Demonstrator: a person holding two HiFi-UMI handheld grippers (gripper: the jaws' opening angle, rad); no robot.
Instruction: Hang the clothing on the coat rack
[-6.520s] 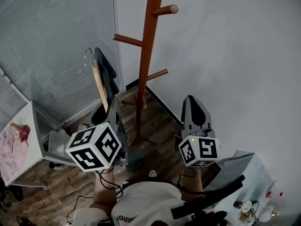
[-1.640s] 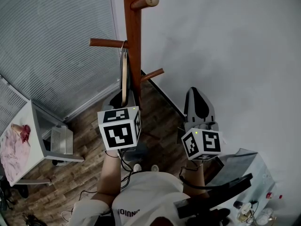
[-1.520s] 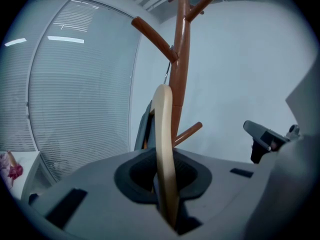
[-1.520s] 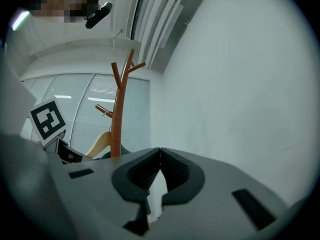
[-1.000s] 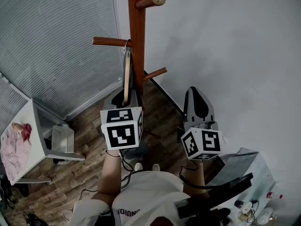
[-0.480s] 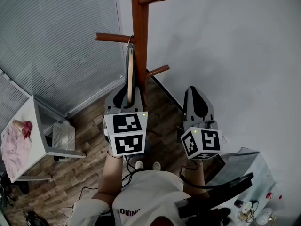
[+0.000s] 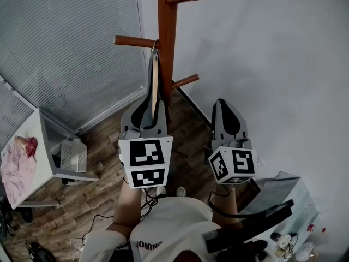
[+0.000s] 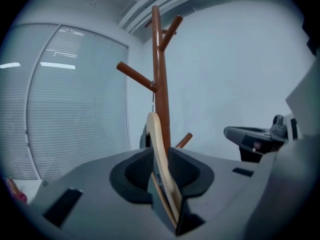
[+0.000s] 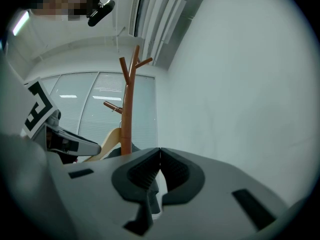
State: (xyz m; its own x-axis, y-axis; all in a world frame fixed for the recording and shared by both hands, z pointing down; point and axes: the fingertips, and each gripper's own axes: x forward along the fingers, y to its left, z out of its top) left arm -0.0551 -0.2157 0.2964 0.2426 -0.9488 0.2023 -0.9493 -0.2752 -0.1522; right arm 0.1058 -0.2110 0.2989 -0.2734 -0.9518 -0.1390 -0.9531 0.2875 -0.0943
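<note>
The brown wooden coat rack stands in the corner, with its pole also in the left gripper view. A pale wooden hanger hangs edge-on beside the pole. Its wire hook rests over the left peg, close to the pole. My left gripper is shut on the hanger's lower part. A dark garment shows just behind the hanger, mostly hidden. My right gripper is held lower, to the right of the rack. Its jaws are shut with nothing between them.
Window blinds fill the left and a plain wall the right. A white table at the left carries a pink cloth, with a white box beside it on the wood floor. A desk with small bottles sits bottom right.
My left gripper carried the hanger up from the lower left to the rack, and the hook now sits over the left peg. My right gripper has barely moved.
</note>
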